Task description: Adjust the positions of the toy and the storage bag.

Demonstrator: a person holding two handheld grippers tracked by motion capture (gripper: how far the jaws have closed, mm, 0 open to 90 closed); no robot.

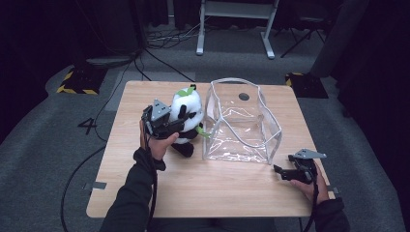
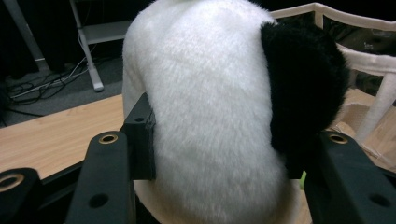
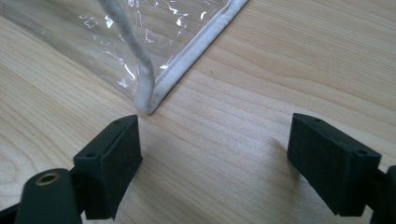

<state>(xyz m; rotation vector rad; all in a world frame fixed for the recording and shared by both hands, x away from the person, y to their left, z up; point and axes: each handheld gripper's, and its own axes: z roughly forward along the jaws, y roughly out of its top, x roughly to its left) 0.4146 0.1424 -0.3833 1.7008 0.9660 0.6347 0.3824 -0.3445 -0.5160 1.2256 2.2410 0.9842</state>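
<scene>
A pale wooden tabletop (image 1: 203, 193) is standing on grey carpet in a dim room, and the person's sleeves are coming in over its near edge. At the near right, the right tongs (image 1: 282, 171) are resting low on the wood, jaws spread wide with nothing between them, pointing at the near corner of the clear plastic bag (image 1: 241, 123). A little farther in on the left, the left tongs (image 1: 175, 126) are squeezing the plush panda (image 1: 186, 113) across its white body, the pads sinking into the fur, just beside the bag's left wall. I'd say the toy is heading for the bag, so the grip wants to stay firm while the panda clears the soft white rim; the idle tongs could steady that floppy edge. Beyond the tabletop, cables are trailing over the floor, a white metal frame (image 1: 237, 24) is standing at the far side, and yellow-black striped bases (image 1: 77, 82) are sitting to the left and right.
</scene>
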